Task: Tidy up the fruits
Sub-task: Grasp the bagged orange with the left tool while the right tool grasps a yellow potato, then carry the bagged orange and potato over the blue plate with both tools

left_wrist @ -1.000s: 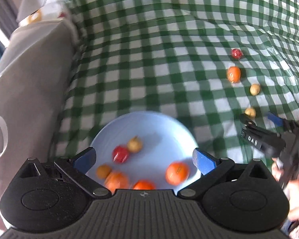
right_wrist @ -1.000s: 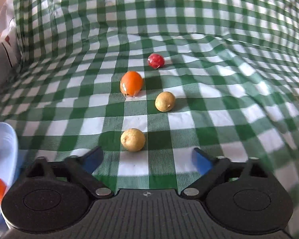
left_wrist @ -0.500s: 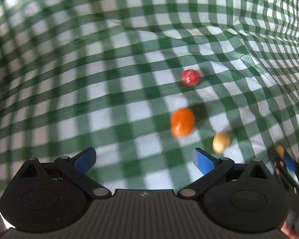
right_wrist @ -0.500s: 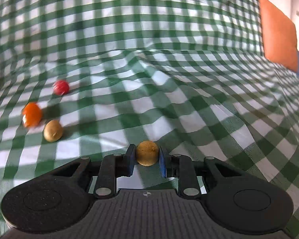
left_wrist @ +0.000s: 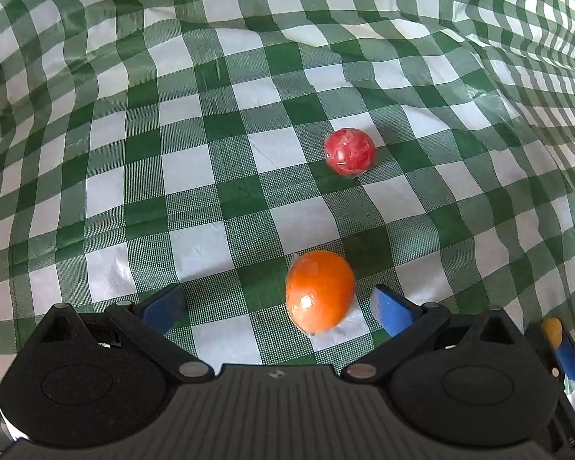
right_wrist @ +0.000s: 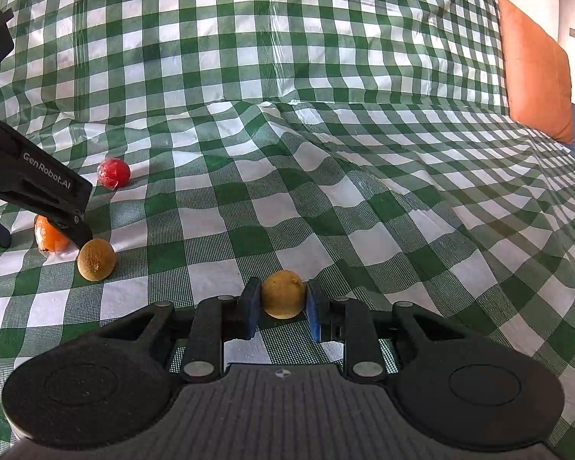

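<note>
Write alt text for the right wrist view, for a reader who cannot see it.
The right gripper is shut on a small brown fruit over a green-and-white checked cloth. At left, the open left gripper straddles an orange fruit, with a second brown fruit beside it and a red fruit beyond.

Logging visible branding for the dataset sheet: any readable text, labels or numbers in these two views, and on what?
"GenRobot.AI": white lettering on the black arm of the left gripper, right wrist view.
No other text is visible: none on the fruits, the checked cloth or the right gripper.
</note>
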{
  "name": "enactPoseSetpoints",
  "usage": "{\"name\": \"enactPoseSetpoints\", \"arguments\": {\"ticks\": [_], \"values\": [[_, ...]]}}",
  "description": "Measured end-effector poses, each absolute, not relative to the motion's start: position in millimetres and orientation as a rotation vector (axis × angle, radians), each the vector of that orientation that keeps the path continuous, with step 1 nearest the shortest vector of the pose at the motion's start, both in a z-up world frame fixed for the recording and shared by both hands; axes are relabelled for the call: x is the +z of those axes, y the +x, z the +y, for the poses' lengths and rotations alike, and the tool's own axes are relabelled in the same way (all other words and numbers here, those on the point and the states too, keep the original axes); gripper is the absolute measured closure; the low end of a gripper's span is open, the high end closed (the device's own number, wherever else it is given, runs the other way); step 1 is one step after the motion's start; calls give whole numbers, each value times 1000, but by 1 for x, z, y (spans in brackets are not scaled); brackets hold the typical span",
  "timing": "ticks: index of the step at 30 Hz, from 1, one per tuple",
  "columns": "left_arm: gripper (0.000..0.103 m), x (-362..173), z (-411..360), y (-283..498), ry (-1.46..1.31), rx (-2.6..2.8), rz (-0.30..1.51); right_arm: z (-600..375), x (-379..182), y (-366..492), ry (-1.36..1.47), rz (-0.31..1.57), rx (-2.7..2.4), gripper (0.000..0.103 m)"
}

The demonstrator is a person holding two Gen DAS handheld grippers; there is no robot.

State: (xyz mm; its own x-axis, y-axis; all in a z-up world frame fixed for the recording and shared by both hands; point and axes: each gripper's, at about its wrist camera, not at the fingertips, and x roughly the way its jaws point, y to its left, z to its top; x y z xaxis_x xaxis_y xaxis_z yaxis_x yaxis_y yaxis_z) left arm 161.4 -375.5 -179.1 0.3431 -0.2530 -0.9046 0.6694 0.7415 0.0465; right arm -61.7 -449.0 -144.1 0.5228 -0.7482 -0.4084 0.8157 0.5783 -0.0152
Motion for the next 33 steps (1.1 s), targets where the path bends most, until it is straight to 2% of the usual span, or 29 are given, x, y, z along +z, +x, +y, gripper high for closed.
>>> {"name": "enactPoseSetpoints", "arguments": {"ticks": [11,13,15,24,33], "values": [[0,-178,-373,162,456,-648,1054,-452,-143,-60,186,394,-939,72],[18,-172,-369,159,434,-637,1013,-452,-142,-61,187,395,-937,72],[66,-163,-365,153,420,-676,980,-454,-141,-63,204,388,-923,77],[66,-133,-331,129,434,-669,980,-434,-123,-72,157,354,-903,77],[66,-75,-231,74,434,-626,1002,-359,-81,-91,136,411,-749,77]]}}
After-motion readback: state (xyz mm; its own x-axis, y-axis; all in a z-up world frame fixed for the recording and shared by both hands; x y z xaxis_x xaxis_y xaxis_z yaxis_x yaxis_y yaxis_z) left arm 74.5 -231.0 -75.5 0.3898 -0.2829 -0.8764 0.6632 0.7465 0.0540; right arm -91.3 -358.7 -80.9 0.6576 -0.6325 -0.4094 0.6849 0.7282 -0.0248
